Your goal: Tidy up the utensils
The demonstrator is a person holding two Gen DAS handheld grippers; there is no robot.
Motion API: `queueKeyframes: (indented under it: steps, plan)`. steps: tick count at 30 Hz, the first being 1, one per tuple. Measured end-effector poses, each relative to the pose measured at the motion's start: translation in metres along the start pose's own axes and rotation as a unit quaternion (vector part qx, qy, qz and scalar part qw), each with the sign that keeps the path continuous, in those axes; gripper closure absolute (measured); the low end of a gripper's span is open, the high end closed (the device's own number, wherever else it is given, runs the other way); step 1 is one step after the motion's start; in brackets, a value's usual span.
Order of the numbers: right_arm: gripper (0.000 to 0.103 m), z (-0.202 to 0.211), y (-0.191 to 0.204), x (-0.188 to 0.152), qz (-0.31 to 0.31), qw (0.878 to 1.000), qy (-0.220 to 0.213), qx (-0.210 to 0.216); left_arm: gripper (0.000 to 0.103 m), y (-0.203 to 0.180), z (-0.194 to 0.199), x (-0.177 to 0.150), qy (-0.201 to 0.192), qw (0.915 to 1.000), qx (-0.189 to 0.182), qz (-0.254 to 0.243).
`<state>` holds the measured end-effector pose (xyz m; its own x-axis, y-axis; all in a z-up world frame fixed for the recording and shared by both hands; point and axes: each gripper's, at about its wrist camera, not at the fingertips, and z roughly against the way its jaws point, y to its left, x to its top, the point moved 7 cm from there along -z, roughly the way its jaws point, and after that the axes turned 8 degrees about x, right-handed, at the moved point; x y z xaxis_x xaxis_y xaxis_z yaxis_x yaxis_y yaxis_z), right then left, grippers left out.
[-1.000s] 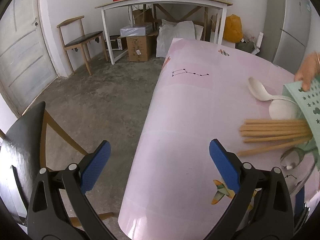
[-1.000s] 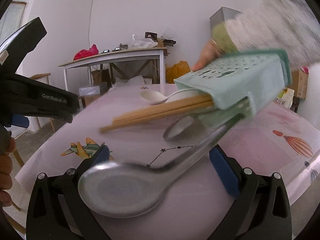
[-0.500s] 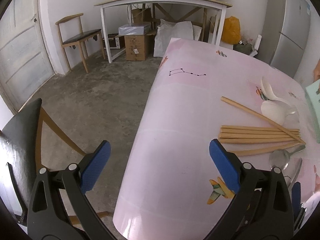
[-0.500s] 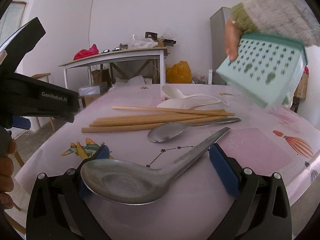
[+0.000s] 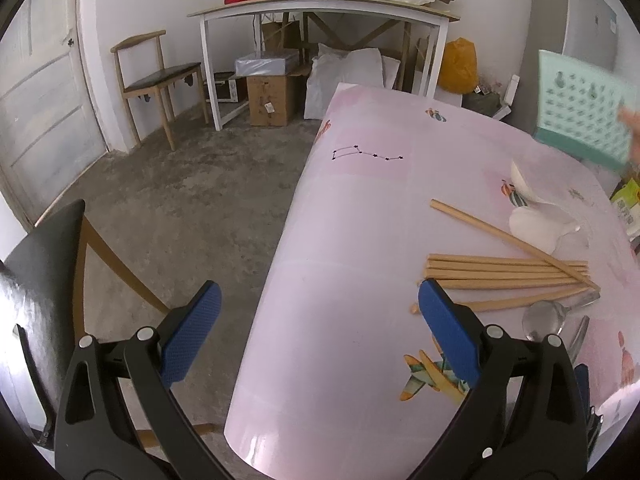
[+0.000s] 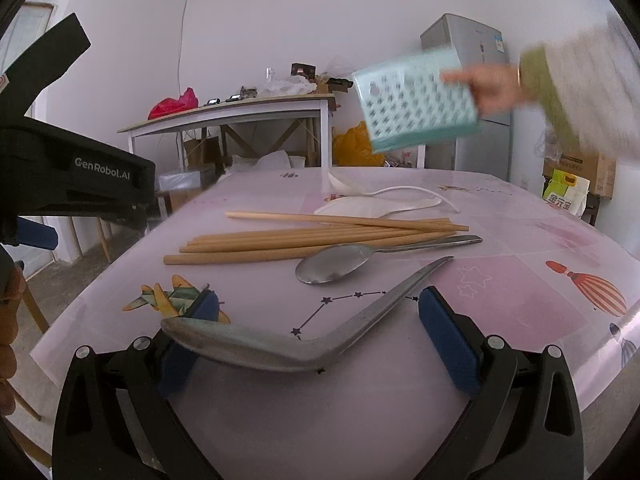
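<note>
Several wooden chopsticks (image 6: 312, 236) lie in a loose pile on the pink table (image 6: 520, 280), also seen in the left wrist view (image 5: 508, 272). A small metal spoon (image 6: 340, 266) lies in front of them. A large metal ladle spoon (image 6: 280, 344) lies just ahead of my right gripper (image 6: 316, 344), which is open and empty. Two white ceramic spoons (image 6: 380, 204) lie behind the chopsticks. A bare hand (image 6: 492, 88) holds a mint perforated utensil holder (image 6: 416, 100) in the air above the table's far side. My left gripper (image 5: 316, 336) is open and empty over the table's left edge.
A black chair (image 5: 36, 280) stands at the table's left. A white desk (image 5: 320, 4) with boxes under it, a wooden chair (image 5: 156, 76) and a grey fridge (image 6: 476, 92) stand behind. A yellow-green bag (image 6: 564, 196) sits at the right.
The hand tipped the utensils out of the mint holder onto the table, then lifted the empty holder up and away. Both grippers stayed where they were.
</note>
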<state>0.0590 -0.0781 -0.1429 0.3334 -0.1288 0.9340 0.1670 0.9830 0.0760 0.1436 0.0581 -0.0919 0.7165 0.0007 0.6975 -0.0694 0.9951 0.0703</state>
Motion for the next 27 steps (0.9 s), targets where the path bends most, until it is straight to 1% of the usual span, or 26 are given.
queueKeyframes:
  steps: [9,18,27]
  plan:
    - [0.006,0.001,0.000,0.000,-0.001,1.000,-0.001,-0.003,0.008,0.002,-0.003,0.001,0.001,0.9998,0.016,-0.010]
    - [0.006,-0.001,0.000,0.001,-0.001,1.000,-0.001,-0.004,0.008,0.003,-0.013,-0.002,0.015,0.9998,0.010,-0.006]
    - [0.006,-0.001,0.000,0.001,-0.001,1.000,-0.001,-0.003,0.008,0.007,-0.006,0.000,0.005,0.9999,0.012,0.000]
